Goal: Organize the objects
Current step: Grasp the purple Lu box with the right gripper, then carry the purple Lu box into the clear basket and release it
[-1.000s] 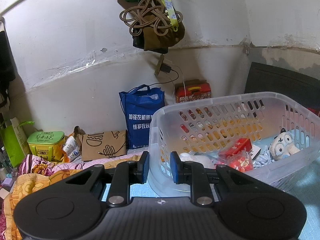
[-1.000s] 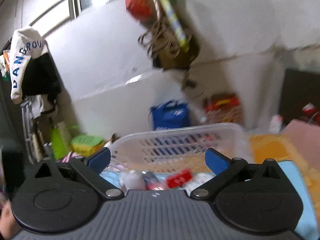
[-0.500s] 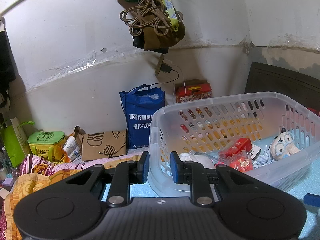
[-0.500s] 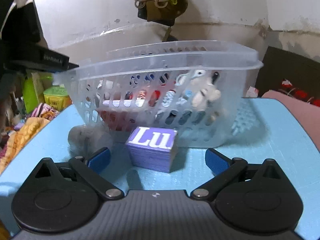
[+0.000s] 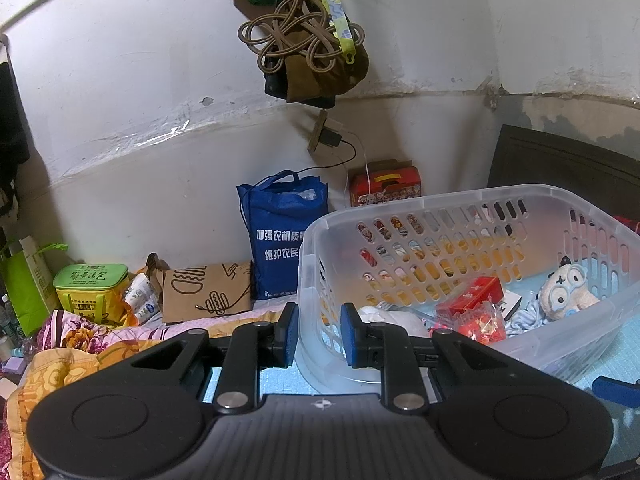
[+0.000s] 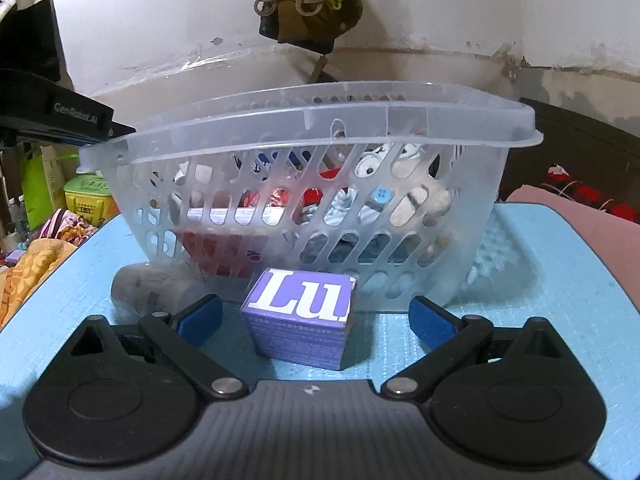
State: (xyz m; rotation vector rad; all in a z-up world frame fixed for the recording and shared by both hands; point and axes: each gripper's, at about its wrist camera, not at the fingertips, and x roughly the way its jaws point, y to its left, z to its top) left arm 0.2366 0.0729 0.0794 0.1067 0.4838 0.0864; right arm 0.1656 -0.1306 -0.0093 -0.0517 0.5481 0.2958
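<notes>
Your right gripper (image 6: pixel 316 314) stands wide open around the purple box (image 6: pixel 299 317) (pads clear of it), which sits on the blue mat (image 6: pixel 540 280) just before the clear basket (image 6: pixel 320 120), while your left gripper (image 5: pixel 319 334) pinches that basket's corner wall.

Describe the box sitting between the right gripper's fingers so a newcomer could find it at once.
Start at the translucent plastic slotted basket on the light blue mat. Directly in front of its near wall stands a small purple cardboard cube. Unlike the grey fuzzy lump beside it, its top shows big white letters "Lu".
</notes>
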